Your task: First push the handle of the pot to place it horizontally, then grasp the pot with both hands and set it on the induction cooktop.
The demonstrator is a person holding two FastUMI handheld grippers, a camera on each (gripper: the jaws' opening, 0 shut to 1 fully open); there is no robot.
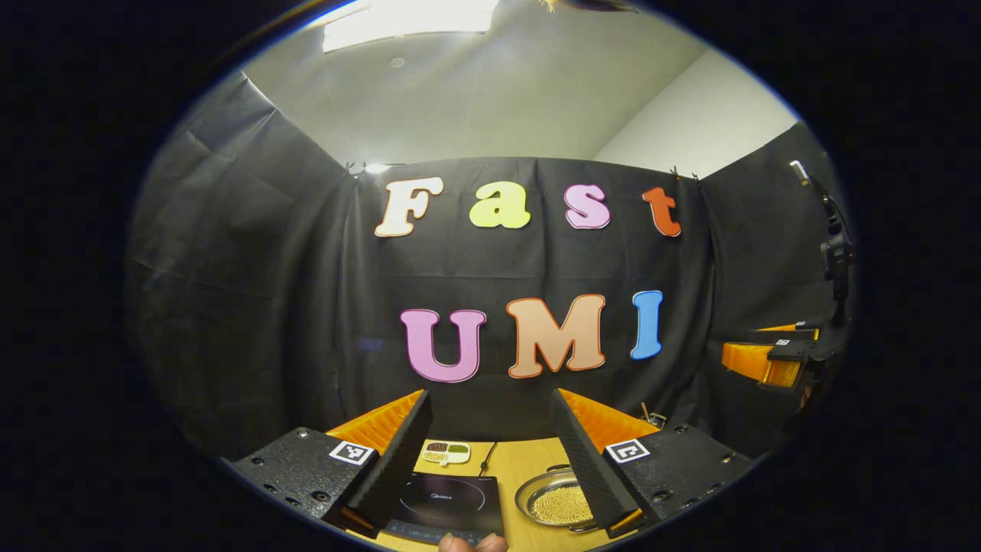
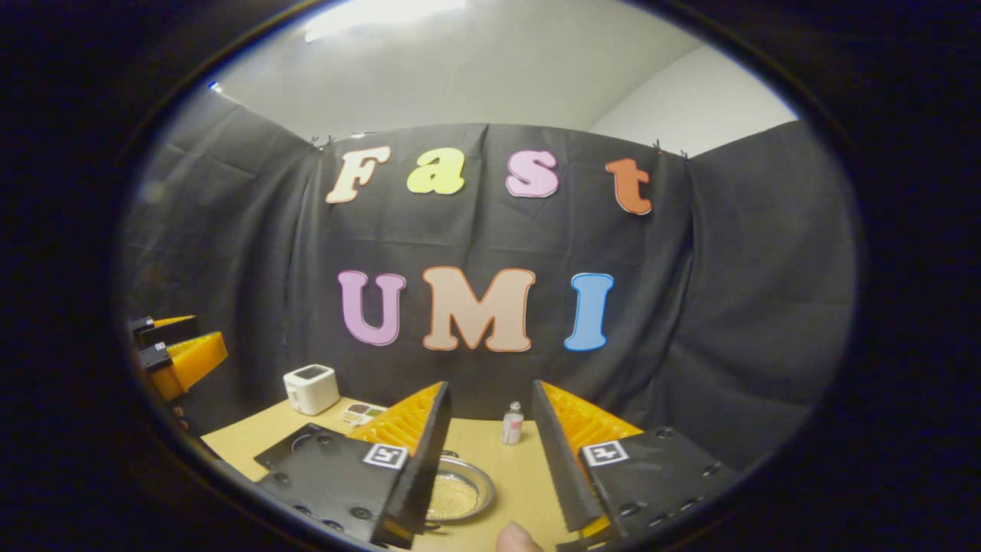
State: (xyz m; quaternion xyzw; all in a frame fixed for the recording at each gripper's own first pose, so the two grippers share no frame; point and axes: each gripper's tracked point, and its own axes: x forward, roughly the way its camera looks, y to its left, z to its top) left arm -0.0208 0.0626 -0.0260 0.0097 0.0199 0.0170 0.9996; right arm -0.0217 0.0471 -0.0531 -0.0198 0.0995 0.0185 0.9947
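Both tongs up high, nothing grabbed yet

My left tongs (image 1: 490, 452) and right tongs (image 2: 490, 452) are both spread wide, holding nothing. The pot (image 1: 557, 500) sits on the bench (image 1: 521, 468) below, just right of the induction cooktop (image 1: 448, 502); can't make out its handle, though the right tongs look nearer.

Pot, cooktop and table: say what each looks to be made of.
Pot: likely stainless steel, by its shiny silver rim; it holds pale grains.
Induction cooktop: probably glass, black and glossy, with a printed ring.
Table: wood or wood-look laminate, light tan and matte; the grain is too blurred to tell.
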